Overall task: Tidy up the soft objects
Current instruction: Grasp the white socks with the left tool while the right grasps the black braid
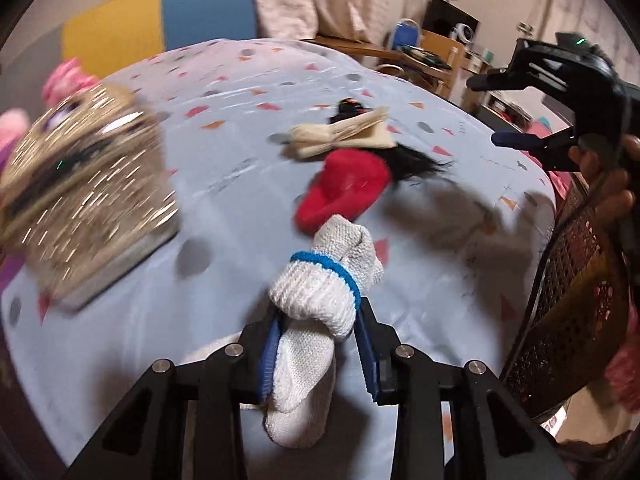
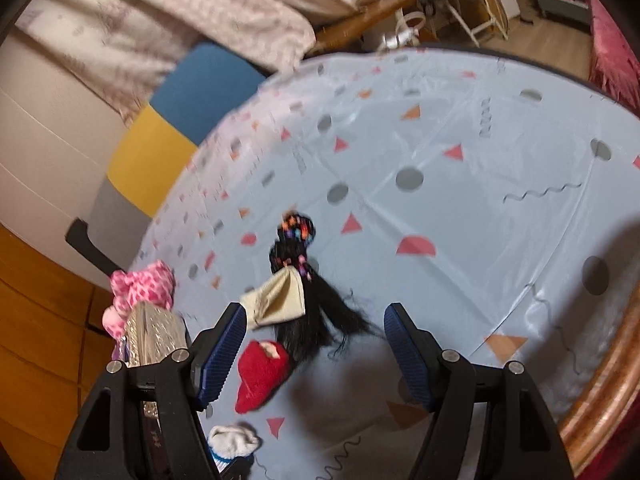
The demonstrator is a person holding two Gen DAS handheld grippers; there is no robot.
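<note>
Clamped between my left gripper (image 1: 316, 344) pads is a rolled white knitted sock bundle with a blue band (image 1: 320, 304) (lifted over the pale blue patterned tablecloth (image 1: 248, 216)). Beyond it lie a red fuzzy sock (image 1: 344, 188), a cream folded cloth (image 1: 344, 136) and a black hair tuft (image 2: 316, 312). My right gripper (image 2: 316, 356) hangs above them, fingers apart and empty.

White sock bundle (image 1: 320, 280): coarse matt knit; red item (image 1: 344, 184): fuzzy fleece; bench cover (image 1: 248, 208): smooth, glossy printed sheet; bag (image 1: 84, 184): glittering sequin-like finish; basket (image 1: 568, 280): perforated hard plastic; fingers (image 2: 220, 352): ribbed blue pads.
</note>
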